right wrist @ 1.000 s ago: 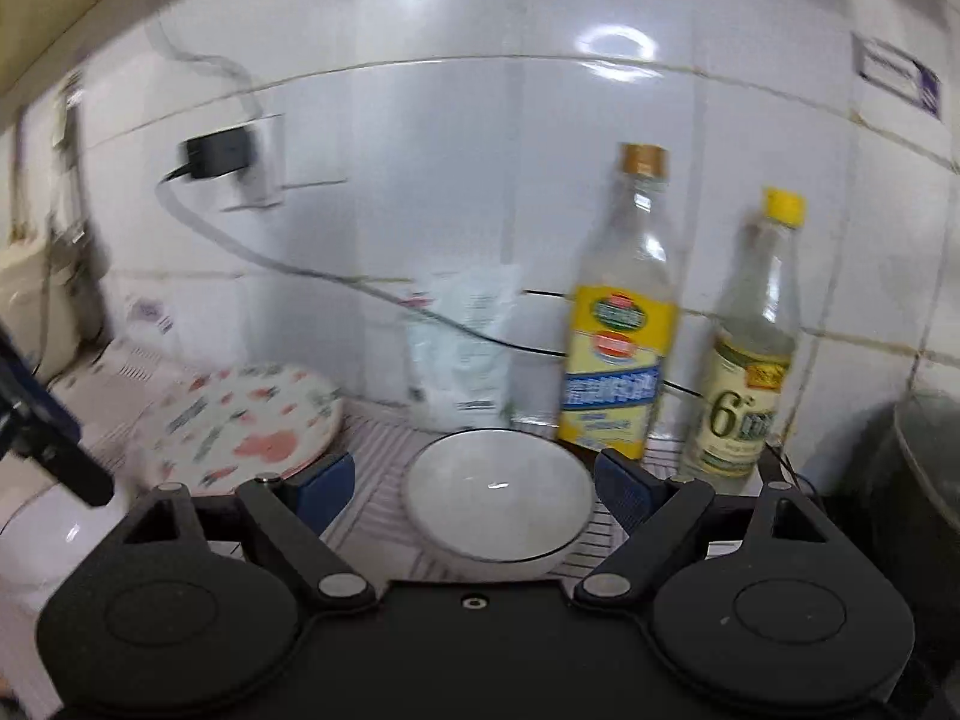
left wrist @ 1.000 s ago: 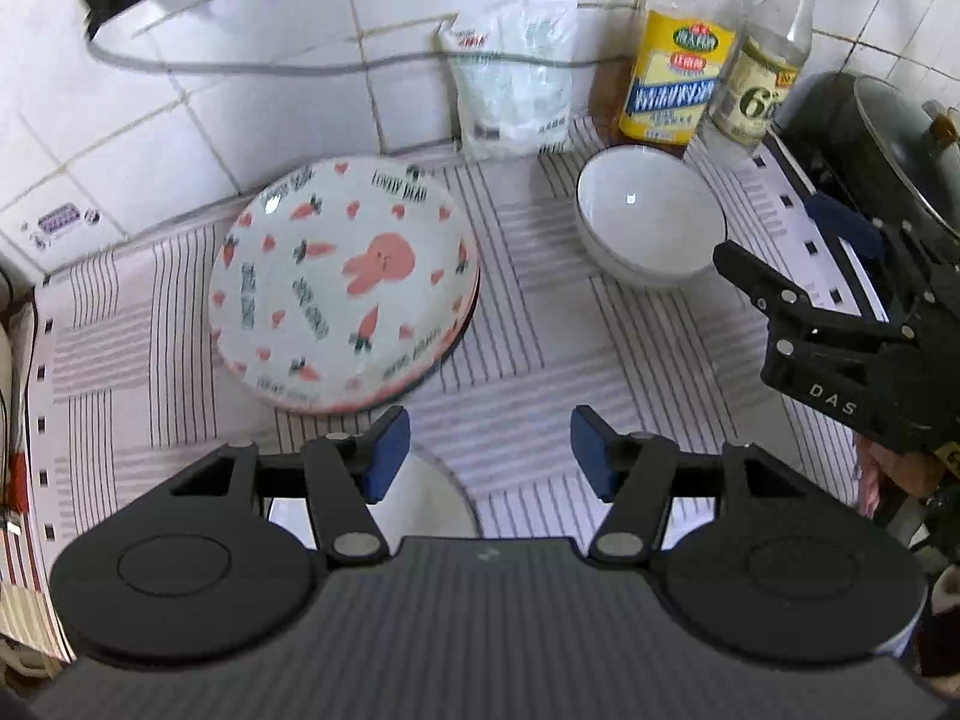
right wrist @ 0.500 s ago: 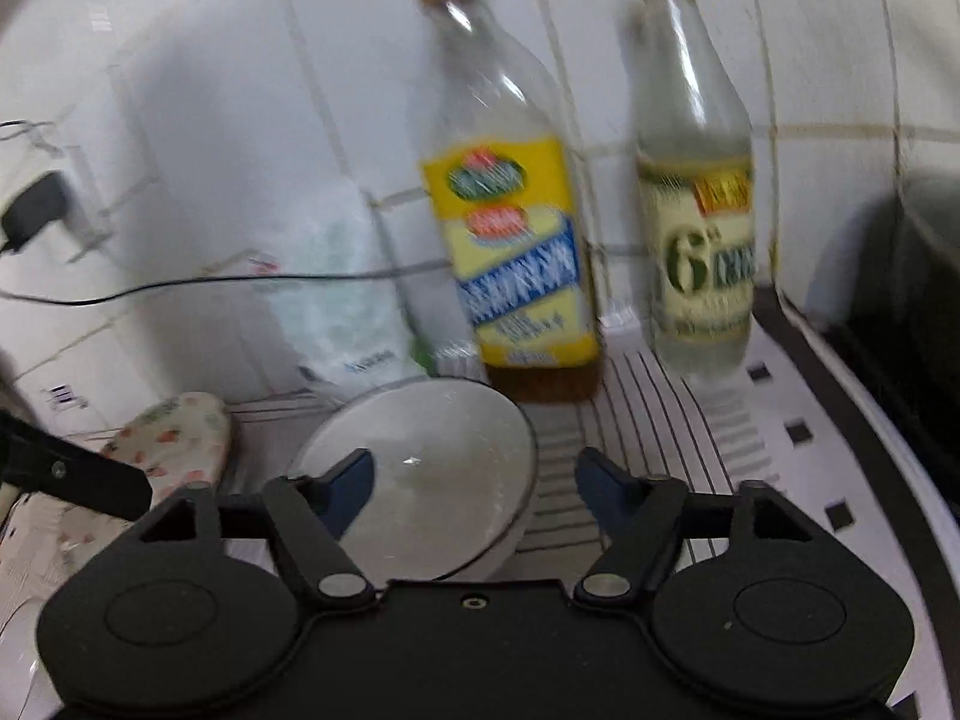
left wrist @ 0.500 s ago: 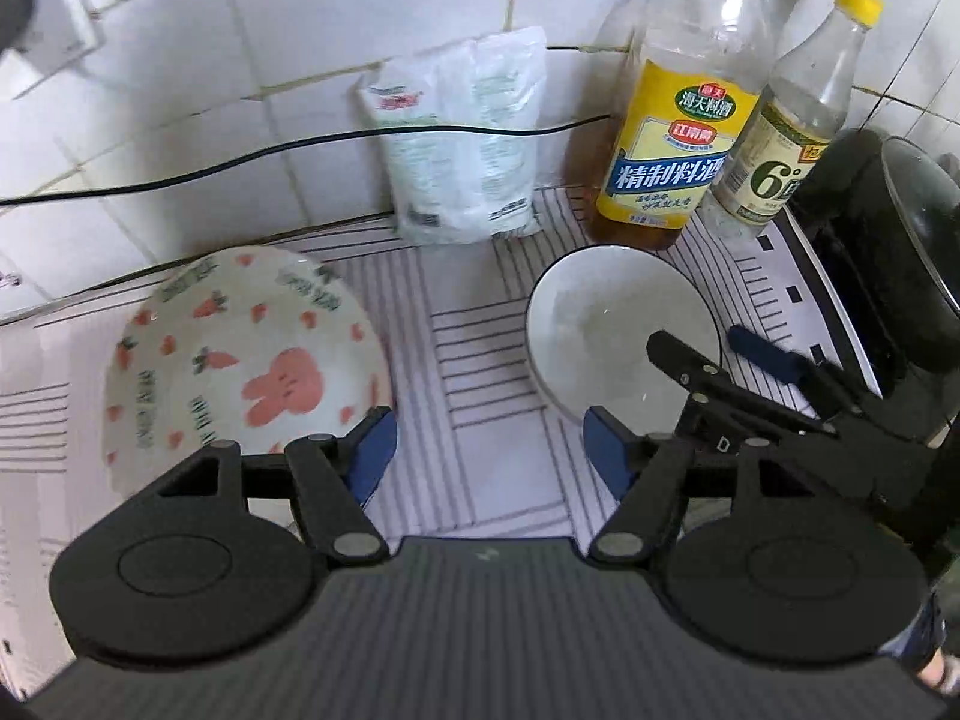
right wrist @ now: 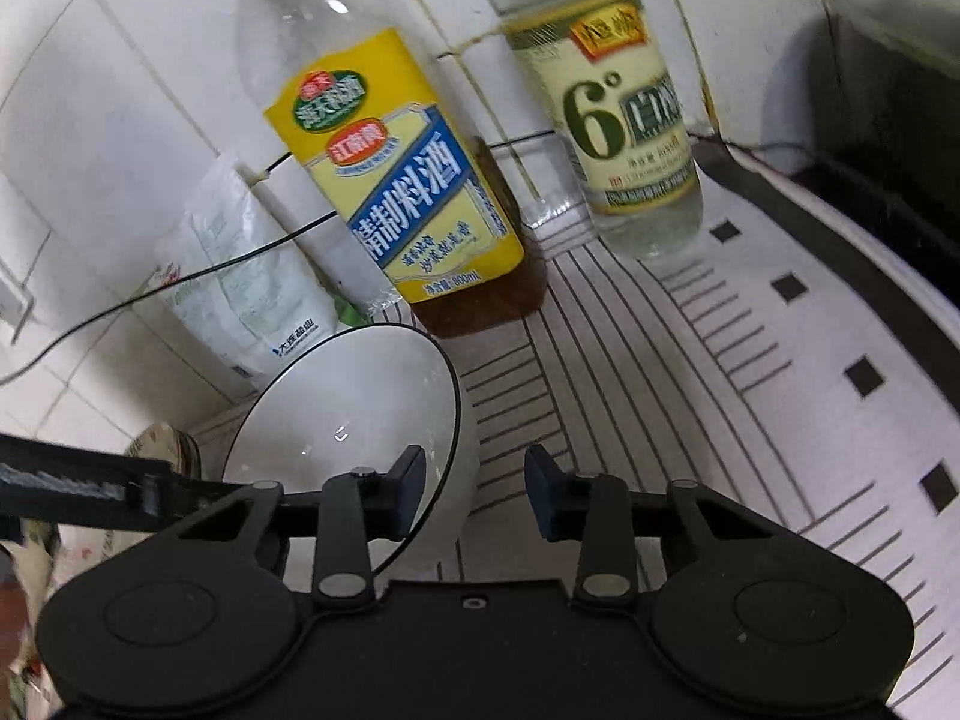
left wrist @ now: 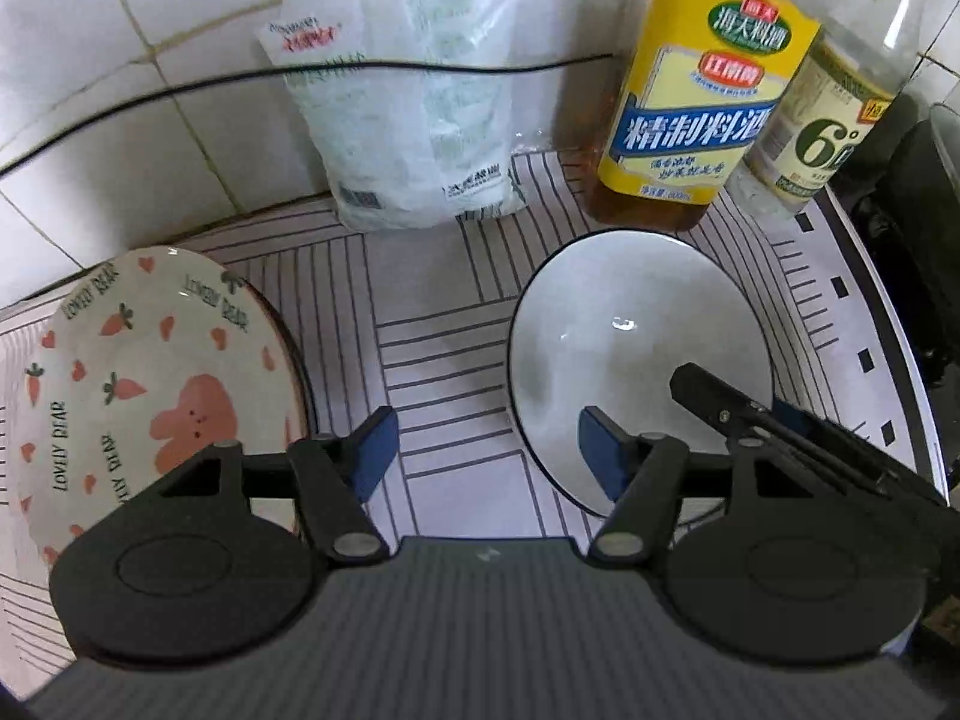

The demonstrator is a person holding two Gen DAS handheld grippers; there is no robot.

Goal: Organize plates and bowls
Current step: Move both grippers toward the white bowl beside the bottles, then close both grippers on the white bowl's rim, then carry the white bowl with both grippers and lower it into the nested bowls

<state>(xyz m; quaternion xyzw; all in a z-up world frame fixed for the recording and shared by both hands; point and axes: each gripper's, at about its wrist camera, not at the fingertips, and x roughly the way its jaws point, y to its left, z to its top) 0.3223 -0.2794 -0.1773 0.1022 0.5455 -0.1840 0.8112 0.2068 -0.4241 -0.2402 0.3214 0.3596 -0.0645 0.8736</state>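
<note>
— Where's the white bowl [right wrist: 354, 414]?

— On the table [right wrist: 690, 372], its near rim between the closing jaws of the right hand-held gripper [right wrist: 475, 483] (pads not yet pressing).

— And the left hand-held gripper [left wrist: 487, 453]?

— Closing on nothing, between the bowl and the carrot-print plate [left wrist: 150, 372].

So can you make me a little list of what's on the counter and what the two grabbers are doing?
bowl: white, dark rim, upright on the striped mat
plate: bunny and carrot print, left of the bowl
behind: salt bag, yellow-label bottle, clear bottle, all by the tiled wall
right gripper: jaws closing over the bowl's rim, one finger inside, one outside
left gripper: jaws closing, nothing between them, above the mat between plate and bowl
</note>
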